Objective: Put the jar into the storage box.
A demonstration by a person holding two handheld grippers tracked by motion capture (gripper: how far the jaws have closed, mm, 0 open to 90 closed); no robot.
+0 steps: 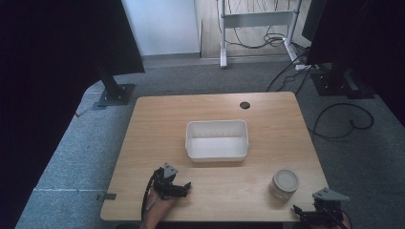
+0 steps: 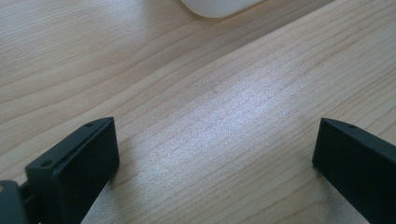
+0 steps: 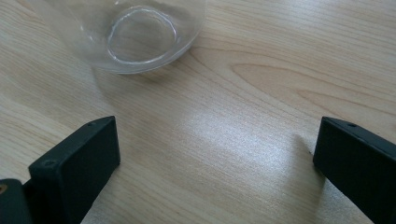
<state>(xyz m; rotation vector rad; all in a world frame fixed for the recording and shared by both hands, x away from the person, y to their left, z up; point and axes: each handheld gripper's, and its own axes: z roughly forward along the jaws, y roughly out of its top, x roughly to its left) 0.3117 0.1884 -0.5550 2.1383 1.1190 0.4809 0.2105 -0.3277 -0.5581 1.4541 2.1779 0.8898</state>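
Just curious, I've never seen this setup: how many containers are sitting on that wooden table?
2. A white tub sits mid-table, and a clear jar with a lid stands near the front right corner, by the right tool. Nothing looks hidden.

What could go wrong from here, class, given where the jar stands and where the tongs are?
1. The jar stands near the table's front right corner; a nudge from the open right tongs might push it off.
2. It looks like clear glass, so it may slip or crack if squeezed badly.
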